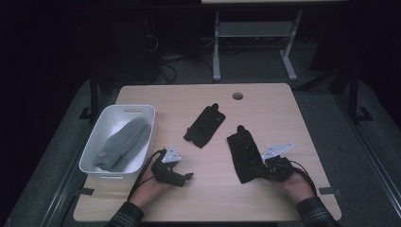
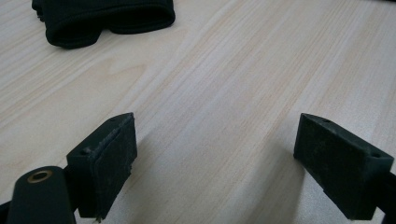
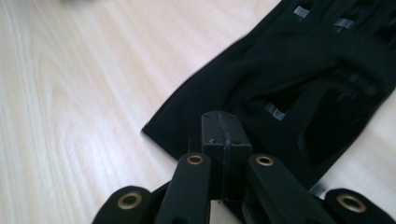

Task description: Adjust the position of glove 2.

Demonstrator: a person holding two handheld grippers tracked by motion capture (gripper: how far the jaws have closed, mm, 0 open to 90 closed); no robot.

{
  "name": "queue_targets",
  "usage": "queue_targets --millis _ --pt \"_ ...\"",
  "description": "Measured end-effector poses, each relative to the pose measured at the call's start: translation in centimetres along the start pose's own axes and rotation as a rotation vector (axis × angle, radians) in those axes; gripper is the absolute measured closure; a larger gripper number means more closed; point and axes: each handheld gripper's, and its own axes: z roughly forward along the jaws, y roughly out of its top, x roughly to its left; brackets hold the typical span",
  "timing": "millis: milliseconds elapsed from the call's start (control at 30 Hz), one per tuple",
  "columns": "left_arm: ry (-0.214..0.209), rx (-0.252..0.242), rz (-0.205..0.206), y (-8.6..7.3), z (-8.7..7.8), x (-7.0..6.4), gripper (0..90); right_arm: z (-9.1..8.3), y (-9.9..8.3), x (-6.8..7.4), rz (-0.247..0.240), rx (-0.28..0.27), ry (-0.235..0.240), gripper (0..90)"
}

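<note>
Two black gloves lie on the wooden table. One black glove (image 1: 204, 125) rests at the table's middle; its cuff (image 2: 102, 18) shows at the top of the left gripper view. The other black glove (image 1: 243, 153) (image 3: 303, 79) lies to the right, fingers pointing away from me. My right gripper (image 1: 262, 170) (image 3: 224, 126) is shut, its jaws pressed together on this glove's cuff edge. My left gripper (image 1: 187, 177) (image 2: 215, 158) is open low over bare wood, short of the middle glove, with nothing between its jaws.
A white bin (image 1: 137, 109) at the table's left holds a pair of grey knit gloves (image 1: 124, 144). A round cable hole (image 1: 238, 96) sits near the far edge. Beyond the table stands a metal desk frame (image 1: 216, 52) on a dark floor.
</note>
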Motion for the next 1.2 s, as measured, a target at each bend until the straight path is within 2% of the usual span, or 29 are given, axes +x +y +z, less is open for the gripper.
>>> queue_targets --millis 167,267,500,600,667,767,1033,1200 --pt "0.000 0.003 -0.001 0.0 0.0 0.0 12.3 0.2 1.5 -1.7 0.003 -0.039 -0.039 90.0" --pt "0.000 0.002 -0.001 0.0 0.0 0.0 12.3 0.4 2.3 -3.1 0.029 -0.060 -0.065 90.0" --pt "0.000 0.005 -0.003 0.0 0.0 0.0 12.3 1.7 3.0 -5.6 0.071 -0.046 -0.110 90.0" --pt "0.000 0.004 -0.004 0.0 0.0 0.0 12.3 2.1 3.3 -6.4 0.092 -0.056 -0.128 90.0" --pt "0.000 0.004 -0.004 0.0 0.0 0.0 12.3 2.6 3.4 -6.8 0.105 -0.053 -0.122 90.0" --pt "0.000 0.004 -0.003 0.0 0.0 0.0 12.3 3.4 3.3 -6.9 0.100 -0.010 -0.128 90.0" --pt "0.000 0.003 -0.003 0.0 0.0 0.0 12.3 2.9 2.6 -6.2 0.089 0.001 -0.113 90.0" --pt "0.000 0.004 -0.003 0.0 0.0 0.0 12.3 2.1 1.7 -5.0 0.054 0.013 -0.100 90.0"
